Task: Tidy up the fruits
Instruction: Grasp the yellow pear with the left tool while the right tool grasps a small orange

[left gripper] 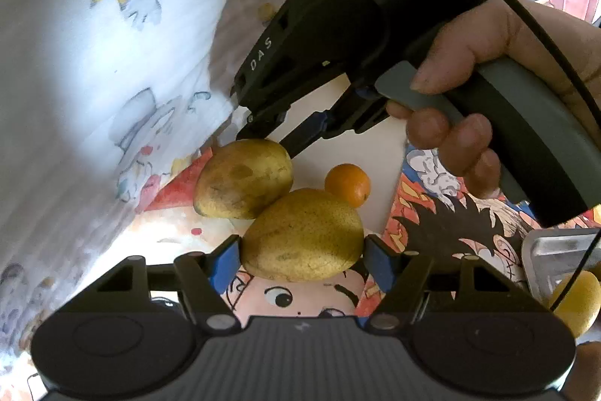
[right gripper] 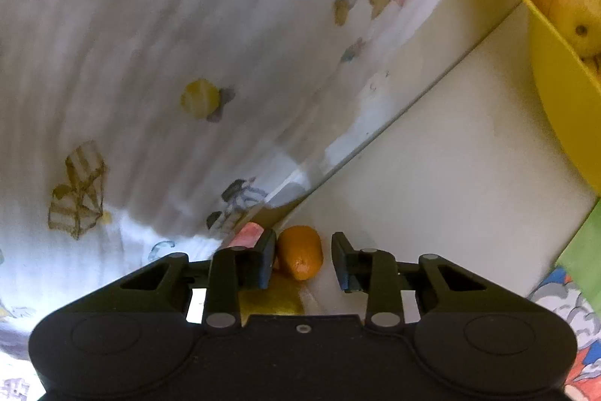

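With the left hand-held gripper (left gripper: 302,256) pinching the near pear (left gripper: 304,239), centre the still-spread right hand-held gripper (right gripper: 302,260) on the small orange (right gripper: 300,252) behind that pear before squeezing.

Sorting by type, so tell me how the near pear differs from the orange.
The near pear is much larger than the orange. The pear is yellow-green with brown blemishes; the orange is plain bright orange. The pear tapers at one end; the orange is rounder. Both are whole, unpeeled fruit.
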Demonstrator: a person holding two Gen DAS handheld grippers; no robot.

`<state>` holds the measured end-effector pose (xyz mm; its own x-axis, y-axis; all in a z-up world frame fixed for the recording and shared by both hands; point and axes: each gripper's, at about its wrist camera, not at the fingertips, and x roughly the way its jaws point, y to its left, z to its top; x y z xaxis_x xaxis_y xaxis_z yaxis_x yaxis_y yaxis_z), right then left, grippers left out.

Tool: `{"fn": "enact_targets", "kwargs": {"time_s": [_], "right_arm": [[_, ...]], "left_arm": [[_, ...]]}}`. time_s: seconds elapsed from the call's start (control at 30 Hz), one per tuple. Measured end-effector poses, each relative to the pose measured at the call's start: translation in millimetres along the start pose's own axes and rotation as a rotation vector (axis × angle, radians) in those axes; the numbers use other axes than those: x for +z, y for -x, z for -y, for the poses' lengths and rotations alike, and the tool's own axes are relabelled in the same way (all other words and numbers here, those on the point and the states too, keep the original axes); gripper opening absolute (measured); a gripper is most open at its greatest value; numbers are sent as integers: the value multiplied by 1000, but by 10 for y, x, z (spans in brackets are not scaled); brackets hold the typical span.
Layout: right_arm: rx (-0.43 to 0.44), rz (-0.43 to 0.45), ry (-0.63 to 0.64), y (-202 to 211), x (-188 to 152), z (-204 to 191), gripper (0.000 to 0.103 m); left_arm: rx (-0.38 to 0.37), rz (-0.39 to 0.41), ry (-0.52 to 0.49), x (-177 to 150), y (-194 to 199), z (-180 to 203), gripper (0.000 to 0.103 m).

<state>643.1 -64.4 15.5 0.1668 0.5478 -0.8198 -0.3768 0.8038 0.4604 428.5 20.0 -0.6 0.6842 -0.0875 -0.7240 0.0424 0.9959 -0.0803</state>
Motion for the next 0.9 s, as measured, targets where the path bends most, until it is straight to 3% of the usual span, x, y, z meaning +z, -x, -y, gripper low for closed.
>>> {"fn": "enact_targets", "kwargs": {"time_s": [0.37,0.9], "right_arm": [[-8,25,14,-107,-55,-31,30],[3,91,-63,10,-274,331,30]], "left_arm": [[-1,-17,-24,-57,86,9,74],[24,-49,-34,33,-33,46,75]]}}
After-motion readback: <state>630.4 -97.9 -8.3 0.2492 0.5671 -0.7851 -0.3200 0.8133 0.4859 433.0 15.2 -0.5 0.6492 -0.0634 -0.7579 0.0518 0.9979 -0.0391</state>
